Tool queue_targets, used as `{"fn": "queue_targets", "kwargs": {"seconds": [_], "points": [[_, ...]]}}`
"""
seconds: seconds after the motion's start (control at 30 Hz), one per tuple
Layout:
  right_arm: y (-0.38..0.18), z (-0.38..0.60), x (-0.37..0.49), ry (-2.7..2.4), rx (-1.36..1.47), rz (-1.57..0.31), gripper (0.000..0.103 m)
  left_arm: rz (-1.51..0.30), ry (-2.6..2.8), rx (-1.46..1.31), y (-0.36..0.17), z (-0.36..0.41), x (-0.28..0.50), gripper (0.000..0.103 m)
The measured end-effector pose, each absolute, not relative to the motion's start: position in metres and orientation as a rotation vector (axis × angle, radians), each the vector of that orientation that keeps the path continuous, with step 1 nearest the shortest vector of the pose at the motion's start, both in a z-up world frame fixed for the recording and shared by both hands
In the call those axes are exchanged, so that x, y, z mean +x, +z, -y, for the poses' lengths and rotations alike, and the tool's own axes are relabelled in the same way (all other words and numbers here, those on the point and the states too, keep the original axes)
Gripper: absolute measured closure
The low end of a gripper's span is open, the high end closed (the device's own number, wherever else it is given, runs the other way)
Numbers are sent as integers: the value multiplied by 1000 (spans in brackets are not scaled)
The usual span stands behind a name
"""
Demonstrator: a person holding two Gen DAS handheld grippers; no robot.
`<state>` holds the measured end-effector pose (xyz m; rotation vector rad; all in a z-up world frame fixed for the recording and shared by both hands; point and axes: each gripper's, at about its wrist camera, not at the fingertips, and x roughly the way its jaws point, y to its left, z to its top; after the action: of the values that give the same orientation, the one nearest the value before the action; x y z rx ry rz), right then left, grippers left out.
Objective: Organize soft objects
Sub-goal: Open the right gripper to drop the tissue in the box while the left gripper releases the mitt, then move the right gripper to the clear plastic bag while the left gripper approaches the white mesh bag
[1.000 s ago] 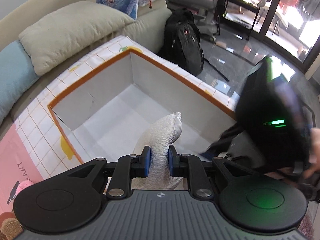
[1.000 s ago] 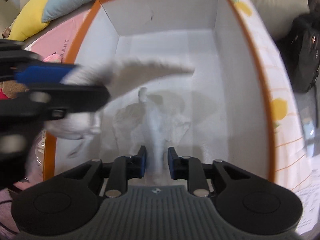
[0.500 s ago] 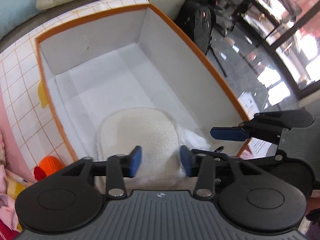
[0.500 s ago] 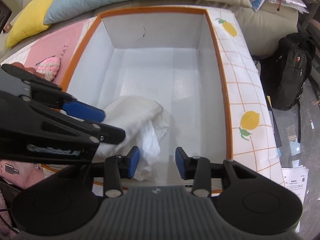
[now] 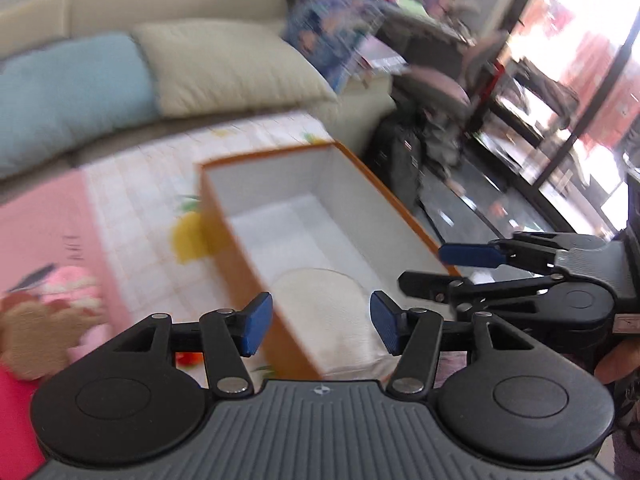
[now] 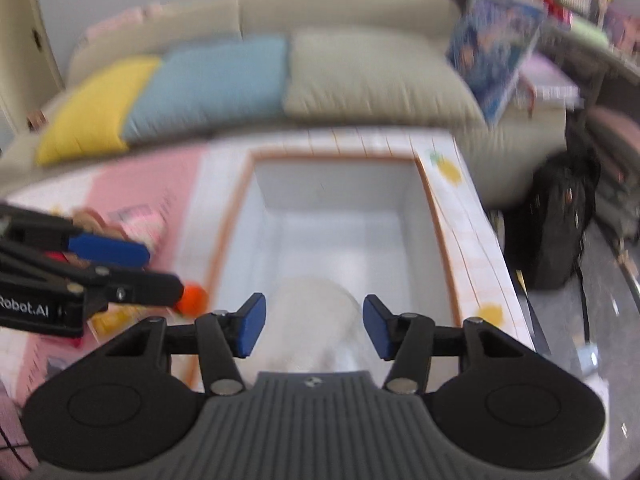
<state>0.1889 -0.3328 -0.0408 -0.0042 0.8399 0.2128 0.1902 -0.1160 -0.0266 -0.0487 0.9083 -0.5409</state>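
One white towel (image 5: 320, 312) already lies in the box (image 5: 224, 216), at its near end — that piece looks done. Both claws are released and empty: the left gripper (image 5: 320, 330) and the right gripper (image 6: 312, 330) hang above the box's near end, jaws opening, nothing between them. Left of the box, on the mat (image 6: 152, 184), a pink plush (image 5: 76, 292), a tan toy (image 5: 32, 332) and an orange toy (image 6: 194, 300) are apparently left to gather.
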Motion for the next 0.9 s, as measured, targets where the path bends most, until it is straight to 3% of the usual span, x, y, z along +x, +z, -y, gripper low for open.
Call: {"fn": "queue_targets", "kwargs": {"seconds": [0.2,0.5,0.57,0.73,0.9], "points": [[-41,278,155,258,57,-675,43,-829,-372,-16,-20,70,152,37],[-86,195,109,411,-75,-735,44,-946,-278,68,-75,25,107,37],[-101,185,109,408,-134,-780,44,-977,-264,81,-89,19,102,35],[-126,172,123,413,-249,-868,44,-1036,-242,112,-118,16,102,18],[-145,164,131,450,-376,-929,43,-1037,-239,189,-140,23,105,17]]}}
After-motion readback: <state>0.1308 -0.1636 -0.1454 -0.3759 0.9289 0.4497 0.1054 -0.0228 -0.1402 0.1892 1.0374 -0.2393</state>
